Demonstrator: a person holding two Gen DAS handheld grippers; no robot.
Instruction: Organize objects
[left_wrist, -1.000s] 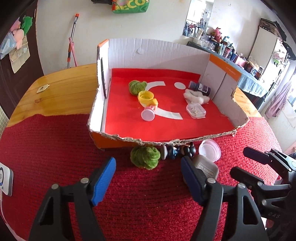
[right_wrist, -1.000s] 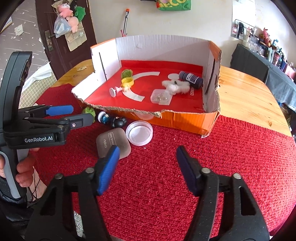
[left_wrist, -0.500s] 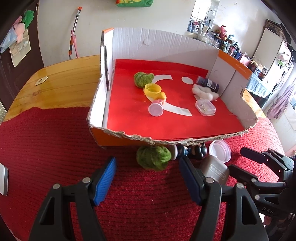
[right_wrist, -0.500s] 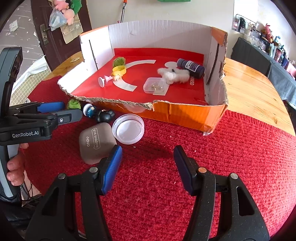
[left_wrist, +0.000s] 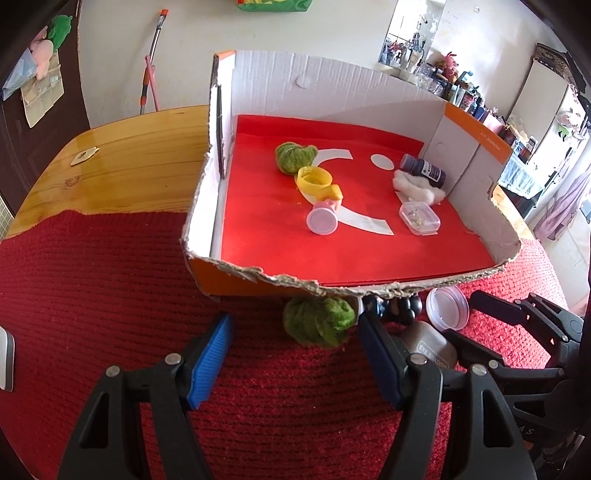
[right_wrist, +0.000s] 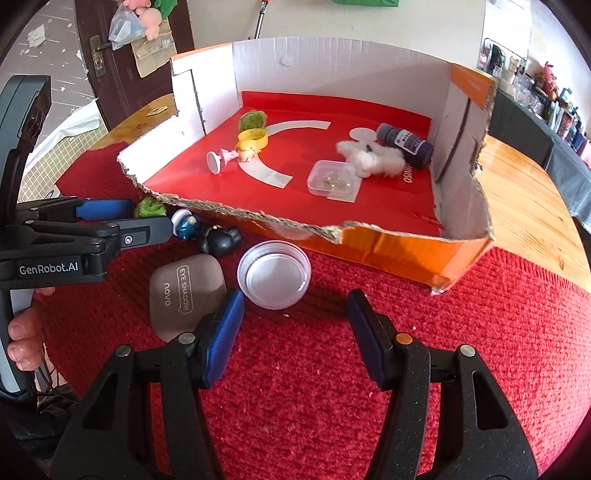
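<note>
On the red mat, a fuzzy green ball (left_wrist: 317, 326) lies against the front of the cardboard box (left_wrist: 369, 290). My left gripper (left_wrist: 295, 328) stands open just short of the ball, which sits nearer its right finger. To the ball's right lie a small blue-and-white figure (right_wrist: 186, 223), a black figure (right_wrist: 221, 240), a clear round lid (right_wrist: 273, 275) and a grey eye shadow case (right_wrist: 186, 295). My right gripper (right_wrist: 295, 299) is open and empty just before the lid, its left finger over the case's edge.
Inside the box lie another green ball (left_wrist: 295, 157), a yellow cap (left_wrist: 314, 179), a pink toy (left_wrist: 322, 221), a small clear case (left_wrist: 419, 218), white fluff (left_wrist: 417, 184) and a dark bottle (left_wrist: 424, 170). A wooden table (right_wrist: 524, 192) borders the mat. A hand (right_wrist: 22, 332) holds the left gripper.
My right gripper has sunk and come closer to the round lid and the eye shadow case. My left gripper has edged slightly nearer the green ball. Both stay open.
</note>
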